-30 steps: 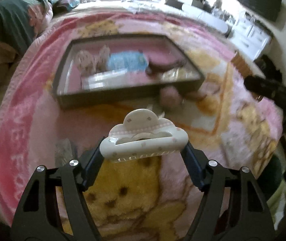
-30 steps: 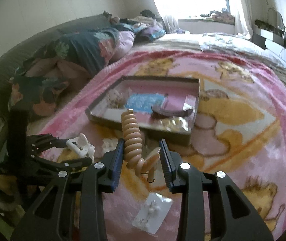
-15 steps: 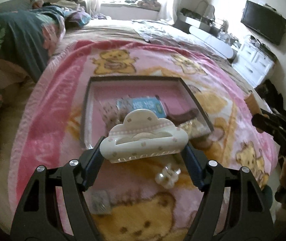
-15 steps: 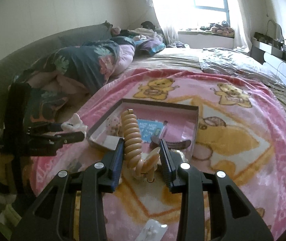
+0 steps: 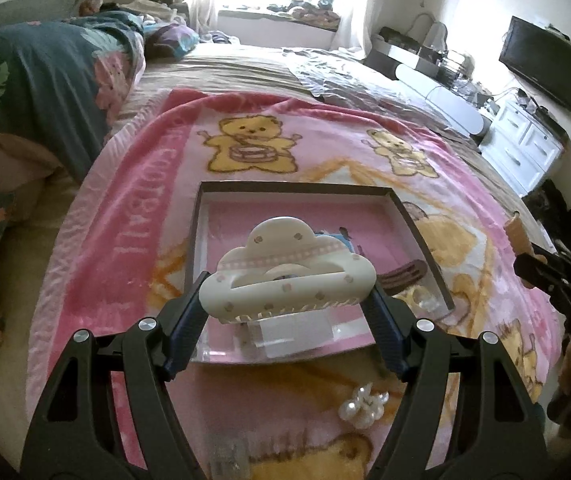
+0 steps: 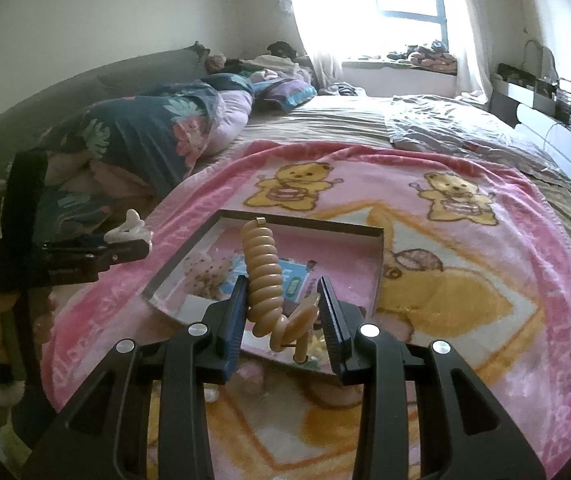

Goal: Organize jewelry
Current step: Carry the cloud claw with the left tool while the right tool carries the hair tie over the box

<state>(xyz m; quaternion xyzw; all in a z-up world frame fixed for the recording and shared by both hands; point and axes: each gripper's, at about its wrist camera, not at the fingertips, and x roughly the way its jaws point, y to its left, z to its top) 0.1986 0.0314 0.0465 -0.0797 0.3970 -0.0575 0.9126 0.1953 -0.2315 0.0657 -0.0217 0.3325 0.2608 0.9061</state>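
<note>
While both grippers hang above the bed, each carries one piece toward storage.
Left gripper (image 5: 287, 308): clamped on cream cloud-shaped plastic hair claw (image 5: 287, 274), over tray.
Right gripper (image 6: 281, 304): pinching tan ribbed spiral hair clip (image 6: 264, 276).
Destination: dark-rimmed shallow rectangular tray (image 5: 293, 189), pink floor, on pink bear-print blanket (image 5: 125, 216).

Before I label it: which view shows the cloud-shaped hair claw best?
Left wrist: the cloud-shaped hair claw fills the centre, front-on, clamped in the left gripper. The right wrist view shows only its white edge, side-on.
</note>
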